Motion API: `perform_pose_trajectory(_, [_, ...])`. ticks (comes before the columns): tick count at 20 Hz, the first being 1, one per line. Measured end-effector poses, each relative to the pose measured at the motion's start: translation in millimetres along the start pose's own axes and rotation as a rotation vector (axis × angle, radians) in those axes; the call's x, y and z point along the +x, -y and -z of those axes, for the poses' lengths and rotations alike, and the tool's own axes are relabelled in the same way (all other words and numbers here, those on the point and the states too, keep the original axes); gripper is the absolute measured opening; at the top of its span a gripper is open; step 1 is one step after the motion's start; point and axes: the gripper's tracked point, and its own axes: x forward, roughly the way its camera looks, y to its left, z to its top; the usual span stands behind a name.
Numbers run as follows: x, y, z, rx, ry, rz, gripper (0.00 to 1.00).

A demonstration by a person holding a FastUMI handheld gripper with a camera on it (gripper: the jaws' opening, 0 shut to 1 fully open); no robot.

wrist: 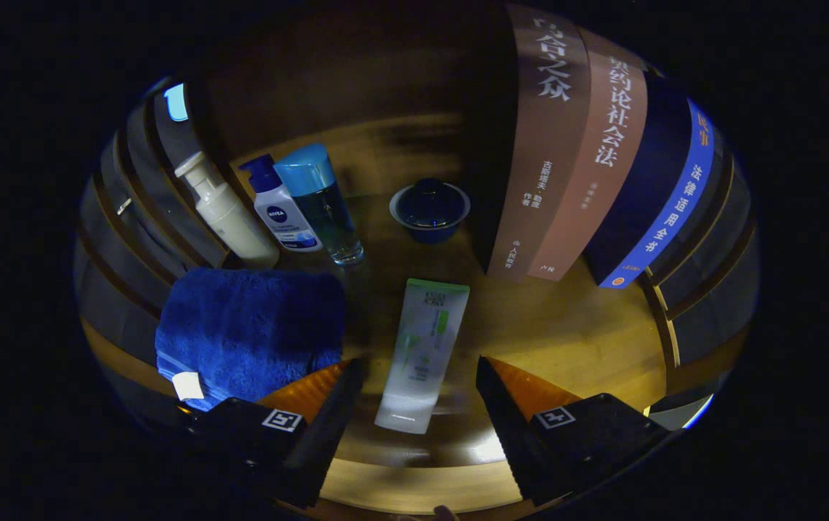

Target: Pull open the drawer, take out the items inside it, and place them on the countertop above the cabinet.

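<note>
the gripper (418,394) has its fingers spread wide at the bottom of the frame, pinching nothing. the tube (422,354) lies flat on the wooden countertop (566,333), lengthwise in the gap between the fingers, its cap end near the fingertips and its green top pointing toward the middle of the frame. neither finger seems to touch it.

the surface around it is crowded, which is where trouble could come from. the blue towel (252,333) sits just beside the left finger at lower left, so a sideways drift could snag it. behind the towel, in the upper left, the pump bottle (226,213), the white lotion bottle (281,206) and the clear bottle with the blue cap (320,202) stand close together; a push on the tube could topple them. the small dark bowl (429,210) sits beyond the tube, and the upright books (588,159) at upper right could be knocked. i cannot tell whether the drawer holds more.
</note>
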Motion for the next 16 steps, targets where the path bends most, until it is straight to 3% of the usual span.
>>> perform_pose_trajectory(6, [-58.0, -12.5, 24.5, -0.001, 0.119, -0.048, 1.00])
perform_pose_trajectory(12, [-143.4, -30.8, 72.0, -0.098, 0.380, -0.088, 1.00])
perform_pose_trajectory(16, [-202.4, -33.0, 109.0, -0.079, 0.562, -0.120, 1.00])
